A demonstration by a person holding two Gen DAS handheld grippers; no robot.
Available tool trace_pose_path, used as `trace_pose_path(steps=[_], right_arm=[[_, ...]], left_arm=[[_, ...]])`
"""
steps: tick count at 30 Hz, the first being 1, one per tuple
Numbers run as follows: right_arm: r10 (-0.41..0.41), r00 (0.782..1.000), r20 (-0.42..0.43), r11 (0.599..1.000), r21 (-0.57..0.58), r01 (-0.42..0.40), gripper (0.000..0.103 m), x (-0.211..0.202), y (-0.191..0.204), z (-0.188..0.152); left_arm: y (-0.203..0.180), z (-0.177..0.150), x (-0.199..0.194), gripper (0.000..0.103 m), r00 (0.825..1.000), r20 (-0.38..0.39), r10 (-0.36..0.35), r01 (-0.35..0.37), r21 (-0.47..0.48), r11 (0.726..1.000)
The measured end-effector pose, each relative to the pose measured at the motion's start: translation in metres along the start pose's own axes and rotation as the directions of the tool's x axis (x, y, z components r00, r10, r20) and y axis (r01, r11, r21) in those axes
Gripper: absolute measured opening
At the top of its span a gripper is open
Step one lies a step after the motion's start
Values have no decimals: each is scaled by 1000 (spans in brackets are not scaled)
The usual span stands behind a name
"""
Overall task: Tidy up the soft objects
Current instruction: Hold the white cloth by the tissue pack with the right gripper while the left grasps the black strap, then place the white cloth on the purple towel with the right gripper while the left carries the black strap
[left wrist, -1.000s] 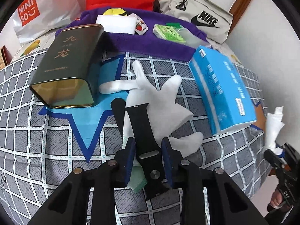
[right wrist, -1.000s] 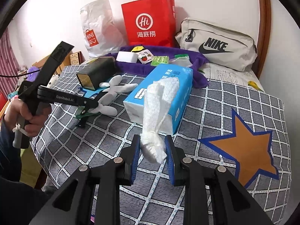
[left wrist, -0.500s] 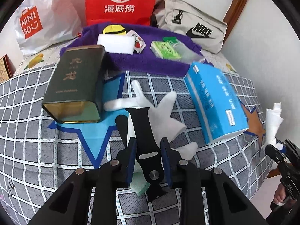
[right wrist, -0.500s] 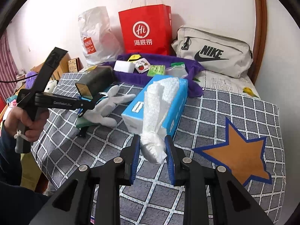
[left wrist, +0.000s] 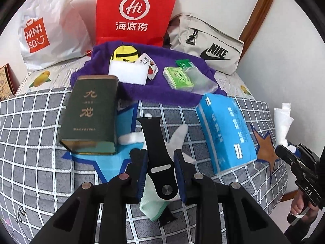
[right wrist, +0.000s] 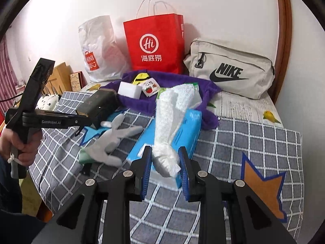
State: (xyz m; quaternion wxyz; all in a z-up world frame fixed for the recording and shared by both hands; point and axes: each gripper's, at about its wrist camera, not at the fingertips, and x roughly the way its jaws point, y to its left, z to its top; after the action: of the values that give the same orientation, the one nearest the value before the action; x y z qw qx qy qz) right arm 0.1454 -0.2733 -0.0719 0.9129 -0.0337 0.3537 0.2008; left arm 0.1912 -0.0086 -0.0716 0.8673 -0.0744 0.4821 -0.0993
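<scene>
At lower centre of the left wrist view, the left claw [left wrist: 160,174] pinches a black watch strap [left wrist: 156,152] above the bed [left wrist: 30,142]; at lower centre of the right wrist view, the right claw [right wrist: 165,169] pinches a bunched white tissue [right wrist: 168,126], its upper part standing free.

Risks, judged: the smooth, tapering strap could slide out of the pads if tilted; the tissue, gripped only at its lower end, could tear or pull loose if it snags.

Surroundings, largest first: red paper bag [left wrist: 136,10] and grey Nike bag [left wrist: 205,42] at upper frame; purple towel [left wrist: 162,93] bearing small packets; dark green tin [left wrist: 91,113] at centre left; blue tissue pack [left wrist: 225,134] at right; white glove [right wrist: 115,140] and pale green cloth [left wrist: 150,203] beneath the strap.

The tin and tissue pack flank the glove, narrowing any approach between them.
</scene>
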Motion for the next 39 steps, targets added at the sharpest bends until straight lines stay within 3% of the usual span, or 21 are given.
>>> trace_pose_path(steps=[25,39], right_arm=[[20,1000,-20,1000,-8,-20,26,69,-21,85],[5,998,-64,1000,-22,-6,26,124,-35,121]], left_arm=[[11,85,14,25,998,58,-1,1,-4,1000],[19,132,45,25,999,52,-5,4,16,1000]])
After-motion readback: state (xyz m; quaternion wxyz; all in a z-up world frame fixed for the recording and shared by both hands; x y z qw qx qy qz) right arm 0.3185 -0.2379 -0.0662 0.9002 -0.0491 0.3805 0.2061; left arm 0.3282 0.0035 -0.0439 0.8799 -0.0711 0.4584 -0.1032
